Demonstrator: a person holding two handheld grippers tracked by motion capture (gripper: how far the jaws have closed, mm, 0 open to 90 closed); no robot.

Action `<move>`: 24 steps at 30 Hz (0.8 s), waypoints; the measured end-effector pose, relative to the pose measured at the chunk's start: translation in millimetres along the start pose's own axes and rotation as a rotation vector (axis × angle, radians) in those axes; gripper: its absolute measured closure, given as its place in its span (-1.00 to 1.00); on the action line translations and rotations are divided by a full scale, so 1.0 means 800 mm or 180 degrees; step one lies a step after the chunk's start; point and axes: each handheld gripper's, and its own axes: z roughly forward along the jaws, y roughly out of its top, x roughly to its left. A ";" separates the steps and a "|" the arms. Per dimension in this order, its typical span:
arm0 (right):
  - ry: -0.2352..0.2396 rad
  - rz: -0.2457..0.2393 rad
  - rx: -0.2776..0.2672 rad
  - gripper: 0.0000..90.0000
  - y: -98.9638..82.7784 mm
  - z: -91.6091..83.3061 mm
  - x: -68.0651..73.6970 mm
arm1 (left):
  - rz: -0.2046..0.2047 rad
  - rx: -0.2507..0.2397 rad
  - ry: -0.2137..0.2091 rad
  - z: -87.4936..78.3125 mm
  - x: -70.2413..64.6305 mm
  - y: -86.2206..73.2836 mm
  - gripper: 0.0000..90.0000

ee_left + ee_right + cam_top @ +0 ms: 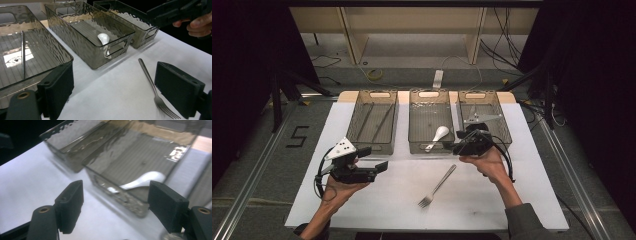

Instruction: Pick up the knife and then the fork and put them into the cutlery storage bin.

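Note:
A metal fork (438, 186) lies on the white table cover, tines toward me, and appears in the left gripper view as the fork (150, 80), close to the right jaw. My left gripper (374, 158) hovers left of it, open and empty (117, 92). A white spoon (439, 134) rests in the middle grey bin (428, 95), near its front wall. My right gripper (451, 145) sits at that bin's front right corner, open, nothing between its jaws (117, 206). Past those jaws lies the spoon (145, 180) inside the bin.
Three clear grey bins stand in a row at the back. The left bin (373, 95) holds two thin sticks (22, 52). The right bin (504, 120) holds a thin metal piece. The table cover (377, 200) ends just in front of me.

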 end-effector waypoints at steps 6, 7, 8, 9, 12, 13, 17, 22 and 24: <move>0.0037 -0.0066 0.0015 -0.30 -0.005 0.010 0.013 | 0.0004 -0.0003 0.0005 -0.001 0.000 0.000 -0.66; 0.0047 -0.0068 0.0027 -0.29 -0.006 0.012 0.014 | 0.0000 -0.0002 0.0008 -0.001 0.000 0.000 -0.66; 0.0040 -0.0073 0.0037 -0.28 -0.007 0.013 0.014 | -0.0001 -0.0003 0.0008 -0.001 0.000 0.000 -0.66; 0.0037 -0.0084 0.0046 -0.26 -0.008 0.015 0.015 | 0.0001 -0.0007 0.0008 -0.001 0.000 0.000 -0.66; 0.0040 -0.0103 0.0094 -0.25 -0.011 0.021 0.016 | 0.0023 0.0008 0.0006 -0.001 0.000 0.000 -0.66; 0.0037 -0.0107 0.0111 -0.24 -0.012 0.023 0.017 | 0.0013 -0.0003 0.0009 0.000 0.000 0.000 -0.66; 0.0044 -0.0129 0.0116 -0.18 -0.015 0.028 0.018 | 0.0005 -0.0008 0.0015 -0.001 0.000 0.000 -0.67; 0.0047 -0.0136 0.0140 0.03 -0.022 0.035 0.017 | 0.0013 -0.0009 0.0011 -0.001 -0.001 0.000 -0.67; 0.0035 -0.0141 0.0172 0.13 -0.025 0.039 0.015 | 0.0015 -0.0013 0.0010 -0.001 -0.001 0.000 -0.66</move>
